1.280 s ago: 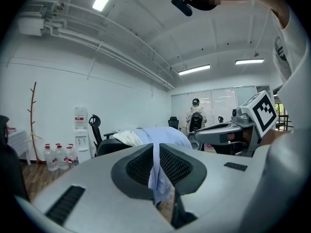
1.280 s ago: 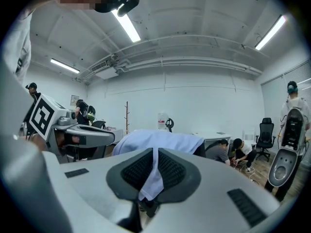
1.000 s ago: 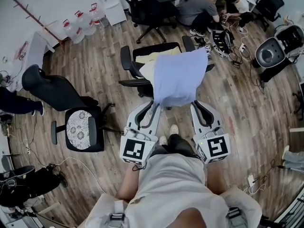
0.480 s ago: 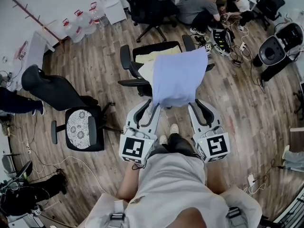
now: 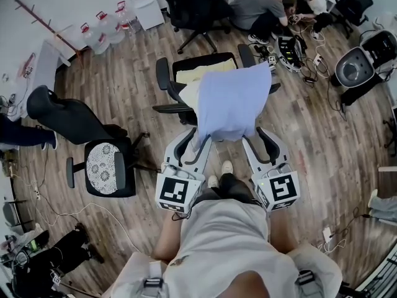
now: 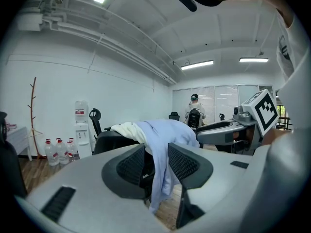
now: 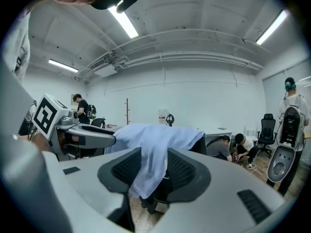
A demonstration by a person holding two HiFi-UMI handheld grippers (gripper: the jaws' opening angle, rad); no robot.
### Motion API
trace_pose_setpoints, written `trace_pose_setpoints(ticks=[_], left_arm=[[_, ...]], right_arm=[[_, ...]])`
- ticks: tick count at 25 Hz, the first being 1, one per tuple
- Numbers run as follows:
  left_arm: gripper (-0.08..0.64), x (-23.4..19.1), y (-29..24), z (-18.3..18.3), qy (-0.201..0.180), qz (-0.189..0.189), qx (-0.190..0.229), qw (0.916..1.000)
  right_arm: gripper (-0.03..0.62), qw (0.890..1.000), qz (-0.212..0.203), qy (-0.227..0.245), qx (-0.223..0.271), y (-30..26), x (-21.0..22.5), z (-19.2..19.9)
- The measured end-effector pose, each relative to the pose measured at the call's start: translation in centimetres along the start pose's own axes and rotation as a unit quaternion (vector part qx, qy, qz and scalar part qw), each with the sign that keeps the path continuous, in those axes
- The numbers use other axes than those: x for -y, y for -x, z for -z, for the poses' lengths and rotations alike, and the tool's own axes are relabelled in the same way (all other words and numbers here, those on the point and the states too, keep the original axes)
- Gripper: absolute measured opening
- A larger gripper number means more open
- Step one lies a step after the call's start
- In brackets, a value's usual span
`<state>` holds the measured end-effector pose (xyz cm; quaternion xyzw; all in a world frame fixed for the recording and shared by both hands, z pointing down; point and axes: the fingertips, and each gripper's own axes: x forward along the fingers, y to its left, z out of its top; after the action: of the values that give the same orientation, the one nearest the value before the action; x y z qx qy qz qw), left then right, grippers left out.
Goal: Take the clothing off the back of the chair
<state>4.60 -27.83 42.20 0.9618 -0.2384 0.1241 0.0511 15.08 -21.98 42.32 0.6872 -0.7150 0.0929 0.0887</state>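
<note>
No words, numbers or brand names can be read anywhere. The cubes on the left gripper and right gripper show only black-and-white square patterns, and the water bottles carry red labels too small to read.

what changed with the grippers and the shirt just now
The left gripper and right gripper have just been opening their jaws, letting go of the shirt, whose hem hangs loose between them. The shirt stays draped over the chair; the grippers kept their place.
</note>
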Motion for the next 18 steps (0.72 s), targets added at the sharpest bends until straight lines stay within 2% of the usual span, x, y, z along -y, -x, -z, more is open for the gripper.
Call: trace_pose_setpoints(ticks=[6,18], left_arm=[[0.167,-0.3,-0.4,0.2,0.003,-0.001,-0.005,1.0],[0.207,-0.5,-1.7,0.9,0.006,0.0,-0.018,0.9998]], right_arm=[[0.221,1.0,-0.011,-0.003,-0.009,-0.8,-0.2,0.5],[0.247,0.999,-0.031,-0.017,-0.026,-2.2,0.3,1.7]])
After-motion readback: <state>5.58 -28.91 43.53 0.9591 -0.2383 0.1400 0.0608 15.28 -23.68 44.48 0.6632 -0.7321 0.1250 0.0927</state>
